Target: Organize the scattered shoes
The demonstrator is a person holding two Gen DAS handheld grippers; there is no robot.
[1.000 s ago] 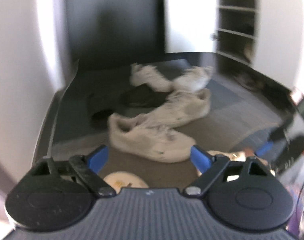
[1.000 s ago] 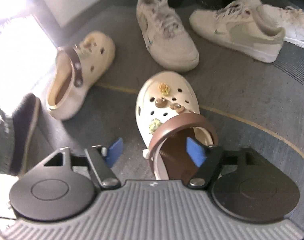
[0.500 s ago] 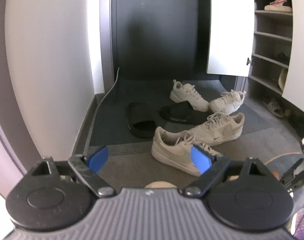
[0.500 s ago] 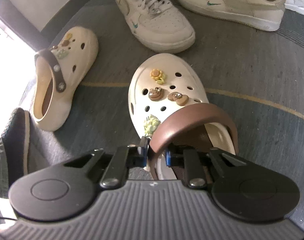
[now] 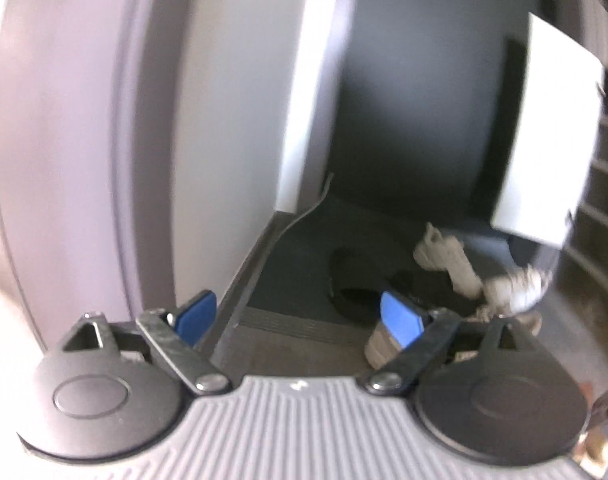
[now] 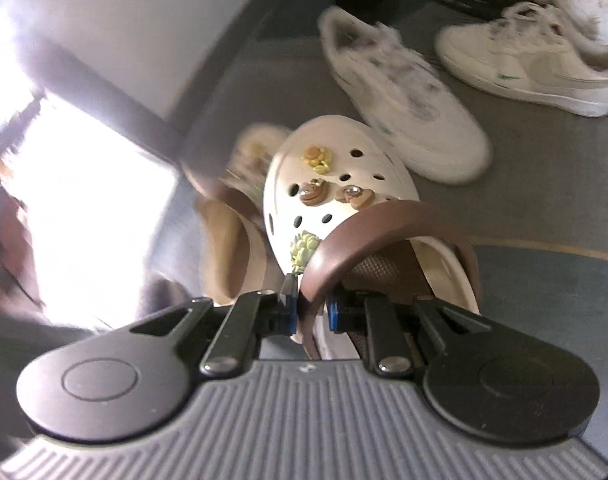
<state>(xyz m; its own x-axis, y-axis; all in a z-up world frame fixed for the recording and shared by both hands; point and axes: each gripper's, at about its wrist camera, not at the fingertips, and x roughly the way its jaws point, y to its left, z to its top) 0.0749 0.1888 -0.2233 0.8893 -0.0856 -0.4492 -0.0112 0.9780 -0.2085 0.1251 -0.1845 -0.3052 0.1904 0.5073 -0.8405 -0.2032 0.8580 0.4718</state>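
Note:
My right gripper [image 6: 311,312] is shut on the brown heel strap of a cream clog [image 6: 336,184] with charms on top, and the clog hangs lifted off the floor. A second cream clog [image 6: 239,216] lies blurred beneath it to the left. Two cream sneakers [image 6: 408,100] [image 6: 536,68] rest on the dark mat ahead. My left gripper [image 5: 299,320] is open with nothing between its blue pads, aimed at the wall corner. Beyond it lie a black slide [image 5: 352,280], white sneakers [image 5: 448,256] and a cream sneaker's heel [image 5: 378,346].
A white wall [image 5: 223,120] fills the left of the left wrist view. An open white cabinet door [image 5: 552,140] stands at the right with shelves [image 5: 600,184] behind it. Bright light [image 6: 83,216] comes from the left in the right wrist view.
The right gripper shut on the clog's strap and lifted it off the floor. The left gripper swung left and rolled, so the shoes slid to the right of its view.

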